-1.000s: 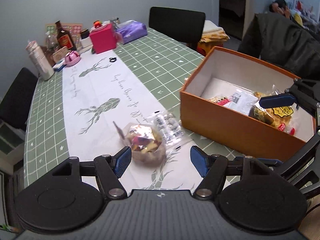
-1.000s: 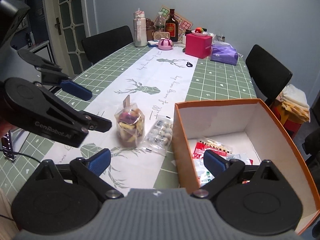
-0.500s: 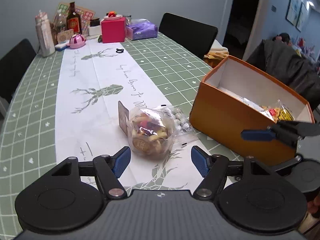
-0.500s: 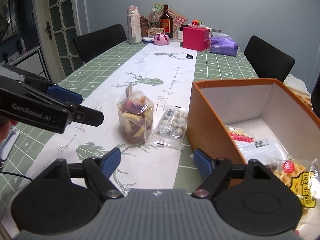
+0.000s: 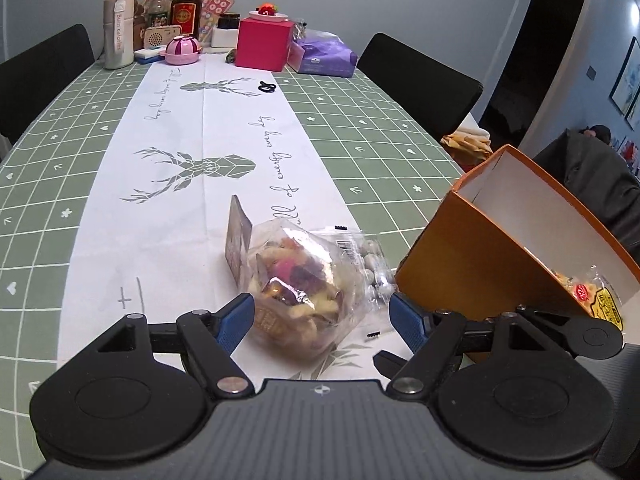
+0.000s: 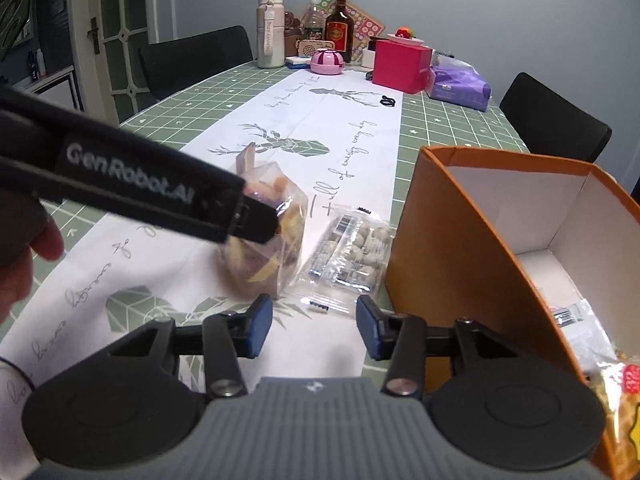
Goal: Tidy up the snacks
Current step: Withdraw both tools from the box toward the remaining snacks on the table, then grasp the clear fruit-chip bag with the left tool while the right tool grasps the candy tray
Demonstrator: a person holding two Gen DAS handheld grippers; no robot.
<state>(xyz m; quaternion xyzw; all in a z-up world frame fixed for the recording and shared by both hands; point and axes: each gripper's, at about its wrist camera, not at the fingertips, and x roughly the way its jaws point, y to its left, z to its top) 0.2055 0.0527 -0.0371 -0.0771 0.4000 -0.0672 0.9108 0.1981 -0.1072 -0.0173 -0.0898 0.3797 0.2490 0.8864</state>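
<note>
A clear bag of mixed snacks [image 5: 298, 290] stands on the white table runner, and also shows in the right wrist view [image 6: 266, 240]. My left gripper [image 5: 322, 316] is open, its blue pads on either side of the bag, close to it. A flat clear pack of grey candies [image 6: 352, 250] lies between the bag and the orange box [image 6: 452, 248]. The box [image 5: 484, 268] holds several snack packets [image 5: 596, 296]. My right gripper [image 6: 314, 326] is open and empty, low over the runner in front of the candy pack. The left gripper's arm [image 6: 132, 184] crosses the right wrist view.
At the far end of the table stand a pink box [image 5: 262, 42], a purple tissue pack [image 5: 326, 56], a brown bottle [image 5: 185, 8], a white bottle [image 5: 118, 32] and a pink bowl [image 5: 183, 50]. Black chairs [image 5: 420, 80] line the sides. A small black clip [image 5: 267, 88] lies on the runner.
My left gripper has moved forward and down so the snack bag sits between its open pads. My right gripper has dropped lower and shifted left, out of the box toward the candy pack.
</note>
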